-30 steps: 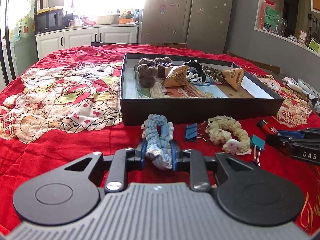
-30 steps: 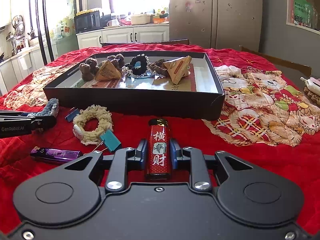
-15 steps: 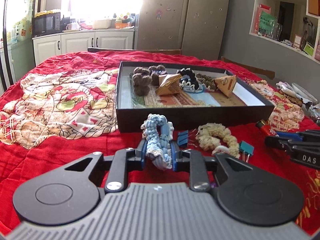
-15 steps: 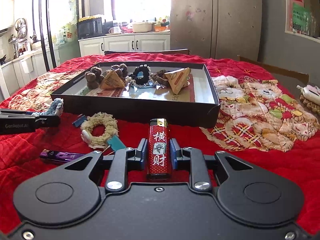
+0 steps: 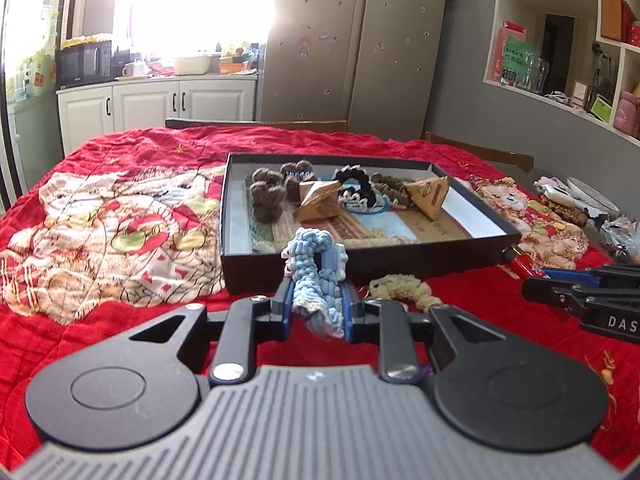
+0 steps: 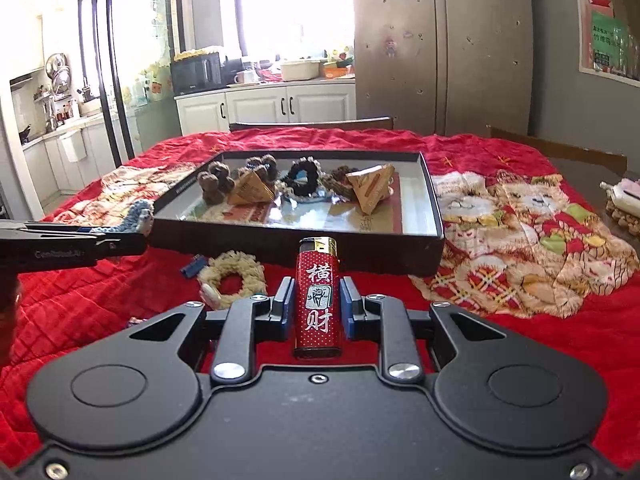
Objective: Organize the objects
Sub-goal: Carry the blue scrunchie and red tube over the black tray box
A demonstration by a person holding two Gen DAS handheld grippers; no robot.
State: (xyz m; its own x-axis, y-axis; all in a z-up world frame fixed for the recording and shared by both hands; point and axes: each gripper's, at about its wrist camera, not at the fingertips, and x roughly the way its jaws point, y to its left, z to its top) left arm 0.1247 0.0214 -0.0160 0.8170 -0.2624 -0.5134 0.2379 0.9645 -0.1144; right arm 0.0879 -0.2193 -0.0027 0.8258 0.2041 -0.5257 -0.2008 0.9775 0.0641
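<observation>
My left gripper is shut on a blue knitted scrunchie and holds it above the red cloth, in front of the black tray. My right gripper is shut on a red lighter and holds it above the cloth, before the tray's near wall. The tray holds brown scrunchies, a black scrunchie and two tan pyramid packets. A cream scrunchie lies on the cloth between the grippers.
A blue binder clip lies left of the cream scrunchie. The red patterned cloth covers the table. Clutter lies at the table's right edge. A chair back stands behind the table.
Both grippers have risen from the cloth with their objects still held, the left with the blue scrunchie and the right with the lighter. The purple lighter has dropped out of view.
</observation>
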